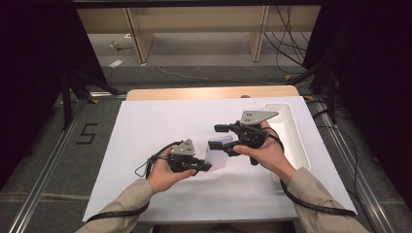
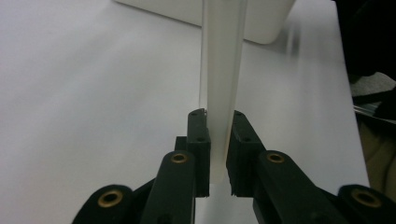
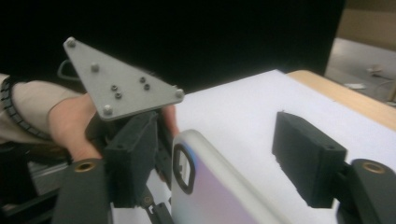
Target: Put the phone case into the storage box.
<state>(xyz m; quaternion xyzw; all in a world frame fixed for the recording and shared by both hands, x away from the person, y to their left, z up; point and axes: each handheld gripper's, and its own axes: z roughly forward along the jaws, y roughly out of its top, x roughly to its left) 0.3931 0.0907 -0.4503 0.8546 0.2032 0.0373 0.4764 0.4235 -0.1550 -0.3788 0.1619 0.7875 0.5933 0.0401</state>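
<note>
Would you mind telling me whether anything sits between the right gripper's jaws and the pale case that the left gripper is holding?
Nothing visible does. The pale case already lies between the open jaws of the right gripper, with a clear gap to the far jaw. The left gripper is clamped on the case's other end.

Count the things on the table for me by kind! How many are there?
Phone cases: 1, translucent, in the left gripper, case
White trays: 1, tray
Hand-held grippers: 2, with the right gripper
Total: 4
</note>
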